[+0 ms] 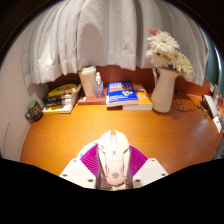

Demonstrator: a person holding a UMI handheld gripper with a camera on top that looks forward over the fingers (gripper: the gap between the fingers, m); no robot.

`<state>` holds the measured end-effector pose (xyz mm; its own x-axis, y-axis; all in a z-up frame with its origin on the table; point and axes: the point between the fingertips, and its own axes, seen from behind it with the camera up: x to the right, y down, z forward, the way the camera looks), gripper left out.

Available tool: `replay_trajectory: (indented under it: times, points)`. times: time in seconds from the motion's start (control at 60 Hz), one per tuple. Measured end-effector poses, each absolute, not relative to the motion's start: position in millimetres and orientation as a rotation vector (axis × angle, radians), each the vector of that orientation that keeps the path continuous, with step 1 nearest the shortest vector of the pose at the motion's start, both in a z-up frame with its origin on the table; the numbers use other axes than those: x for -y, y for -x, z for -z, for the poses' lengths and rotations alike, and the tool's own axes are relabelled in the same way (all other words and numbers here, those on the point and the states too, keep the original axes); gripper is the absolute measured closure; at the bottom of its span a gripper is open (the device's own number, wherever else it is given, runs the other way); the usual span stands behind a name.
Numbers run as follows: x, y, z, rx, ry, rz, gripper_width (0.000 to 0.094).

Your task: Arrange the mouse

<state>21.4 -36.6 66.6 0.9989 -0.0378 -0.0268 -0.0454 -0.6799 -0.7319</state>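
Tool [113, 172] clamped on white mouse [113, 155], pads against both flanks, apparently for carrying | mouse above bare bench [60, 140] | books [127, 95], flower vase [165, 88] well beyond, along wall

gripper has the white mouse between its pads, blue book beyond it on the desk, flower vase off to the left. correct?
Not quite: the vase of flowers stands to the right of the blue book, not the left, as the gripper view shows. The rest holds: the gripper has the white mouse between its pads, with the book beyond on the desk.
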Motion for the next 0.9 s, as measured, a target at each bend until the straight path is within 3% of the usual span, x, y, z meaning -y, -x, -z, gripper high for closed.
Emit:
replay_trajectory:
  times: [0.1, 0.217, 0.3, 0.467, 0.533, 0.583, 0.9]
  points:
    - [48.9, -11.8, -17.6, -0.055, 2.397, 0.0, 0.0568]
    - [62.4, -2.6, 14.7, -0.077, 2.447, -0.022, 0.0547]
    - [61.5, -3.8, 11.5, -0.027, 2.419, 0.031, 0.0518]
    - [61.5, -2.2, 16.0, -0.052, 2.442, -0.021, 0.0363]
    - [65.6, -9.1, 8.7, -0.076, 2.454, -0.005, 0.0155]
    - [68.5, -13.8, -5.5, -0.088, 2.44, 0.008, 0.0092]
    - [135.1, -24.1, -149.5, -0.057, 2.27, -0.045, 0.008]
